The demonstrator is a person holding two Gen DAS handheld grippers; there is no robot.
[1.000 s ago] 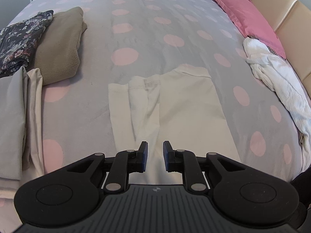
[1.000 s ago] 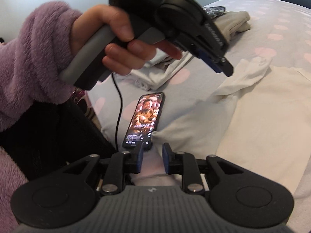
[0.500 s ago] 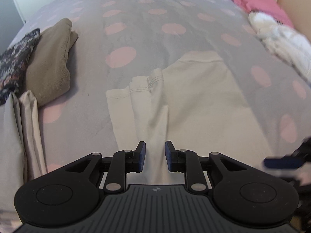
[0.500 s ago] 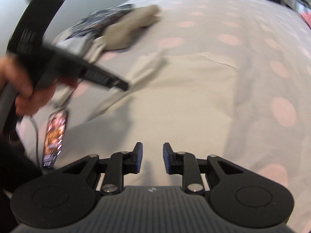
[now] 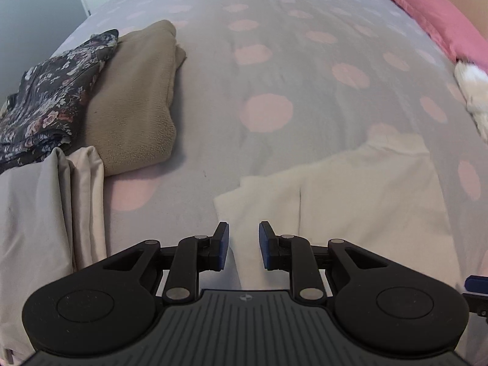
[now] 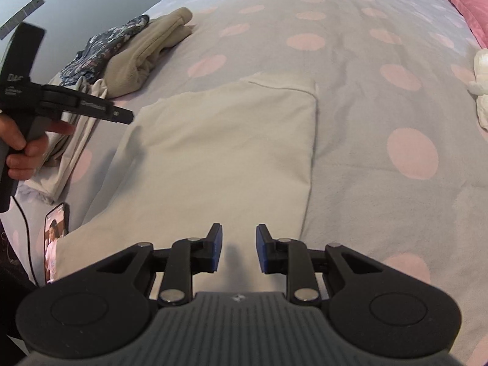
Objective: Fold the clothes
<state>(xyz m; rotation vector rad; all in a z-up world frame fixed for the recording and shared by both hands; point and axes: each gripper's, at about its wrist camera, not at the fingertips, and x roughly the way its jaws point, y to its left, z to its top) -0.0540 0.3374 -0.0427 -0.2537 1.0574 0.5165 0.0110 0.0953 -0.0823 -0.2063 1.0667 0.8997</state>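
Note:
A cream garment (image 5: 360, 195) lies flat on the grey bedspread with pink dots (image 5: 268, 70), its sleeves folded in; in the right wrist view (image 6: 225, 152) it forms a long rectangle. My left gripper (image 5: 243, 245) is open and empty, just above the garment's near left edge. It also shows in the right wrist view (image 6: 122, 116), held over the garment's left side. My right gripper (image 6: 238, 248) is open and empty above the garment's near end.
Folded clothes lie at the left: a tan fleece (image 5: 137, 97), a dark floral garment (image 5: 52, 97) and beige cloth (image 5: 42, 213). A white crumpled garment (image 5: 472, 97) and a pink pillow (image 5: 436, 21) are at the right. A phone (image 6: 55, 238) with a cable lies near the bed's edge.
Both grippers swung over the cream garment. The left one shifted left toward the garment's left edge; the right one turned from the phone side to face along the garment. Both stayed open.

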